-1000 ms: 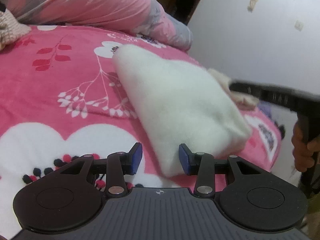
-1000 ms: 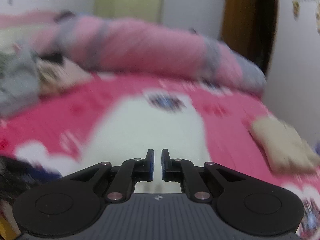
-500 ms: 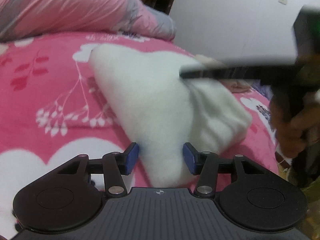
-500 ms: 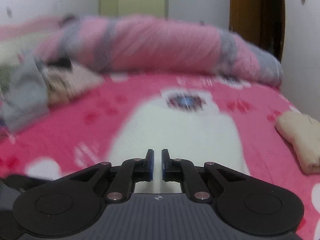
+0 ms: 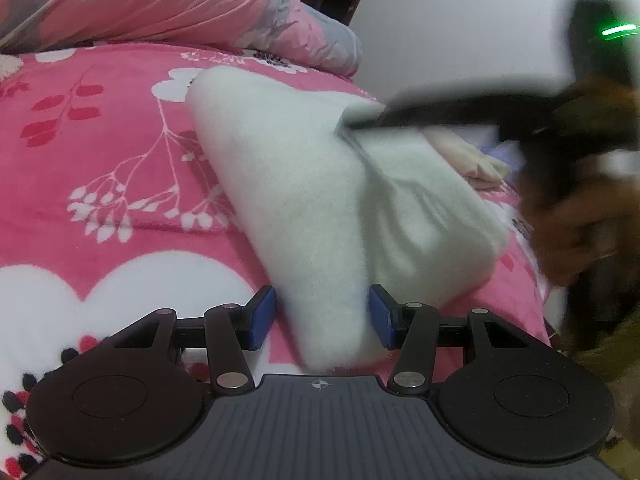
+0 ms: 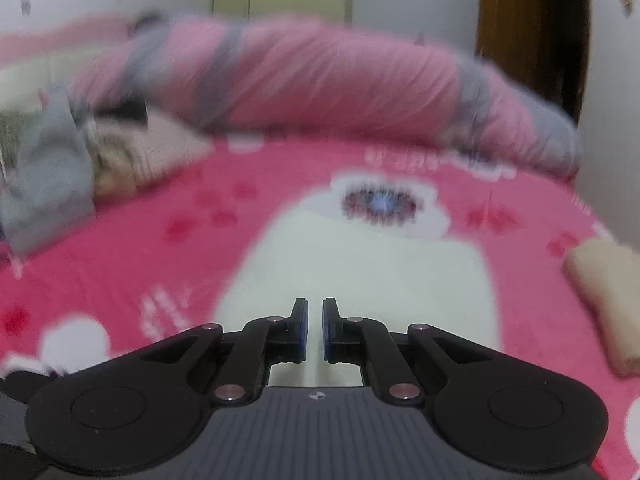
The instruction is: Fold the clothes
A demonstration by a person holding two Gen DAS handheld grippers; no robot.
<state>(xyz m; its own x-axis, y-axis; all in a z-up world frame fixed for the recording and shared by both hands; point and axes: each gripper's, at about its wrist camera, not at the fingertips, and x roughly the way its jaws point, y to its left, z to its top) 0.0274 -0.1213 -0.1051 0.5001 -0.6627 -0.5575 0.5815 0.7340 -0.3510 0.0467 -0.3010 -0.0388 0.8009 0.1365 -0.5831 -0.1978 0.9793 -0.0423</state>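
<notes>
Between the parted left tool [image 5: 322,316] fingers, a folded white garment [image 5: 320,184] corner; right tool [image 6: 315,330] together.

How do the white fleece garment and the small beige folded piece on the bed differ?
The white fleece garment is larger, lies mid-bed, and sits between the left gripper's jaws; the beige folded piece is smaller, near the bed's edge, with no gripper on it. The white looks fluffy, the beige smoother. Both rest on the pink blanket.

Pink blanket [image 5: 120,208] lies bare toward nine o'clock; the rolled quilt [image 5: 160,0] blocks twelve, the folded beige garment [image 6: 600,296] three.
</notes>
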